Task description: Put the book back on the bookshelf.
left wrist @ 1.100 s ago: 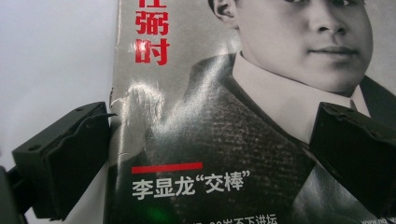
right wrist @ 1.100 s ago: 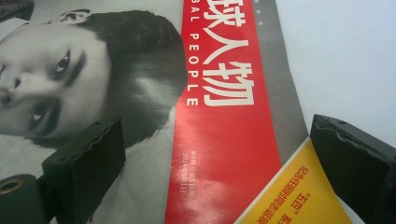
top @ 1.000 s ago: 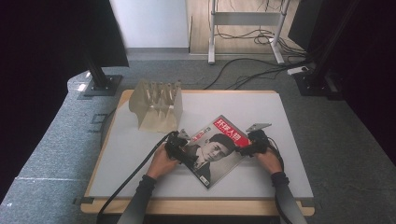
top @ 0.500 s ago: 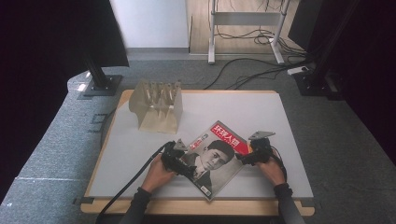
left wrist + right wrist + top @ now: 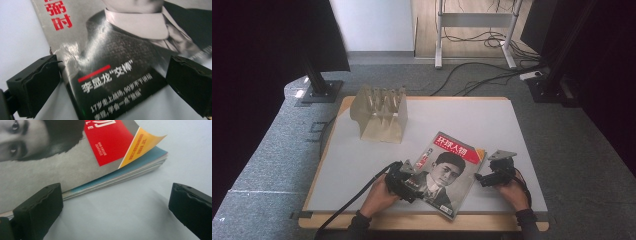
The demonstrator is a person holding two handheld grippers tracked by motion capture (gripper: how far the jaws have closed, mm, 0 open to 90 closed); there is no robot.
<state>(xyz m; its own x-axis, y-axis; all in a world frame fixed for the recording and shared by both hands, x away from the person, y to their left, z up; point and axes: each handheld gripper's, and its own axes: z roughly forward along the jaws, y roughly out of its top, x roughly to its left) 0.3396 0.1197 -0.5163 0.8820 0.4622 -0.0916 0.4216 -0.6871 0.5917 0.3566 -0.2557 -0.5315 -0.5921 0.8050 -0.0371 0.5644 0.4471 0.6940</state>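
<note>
A magazine with a grey portrait cover and a red title band lies flat and askew on the table's front half. My left gripper stands open at the magazine's spine edge, its jaws wide over the cover's lower corner. My right gripper is open just off the magazine's page edge; the cover's orange corner curls up there. Nothing sits between either pair of jaws.
A clear plastic file rack stands at the back left of the grey table. Black cables trail from both grippers toward the front edge. Black stands and floor cables lie beyond the table.
Both hands and the magazine have slid toward the table's front edge. The magazine now lies a little nearer the person, with both grippers staying at its two sides.
</note>
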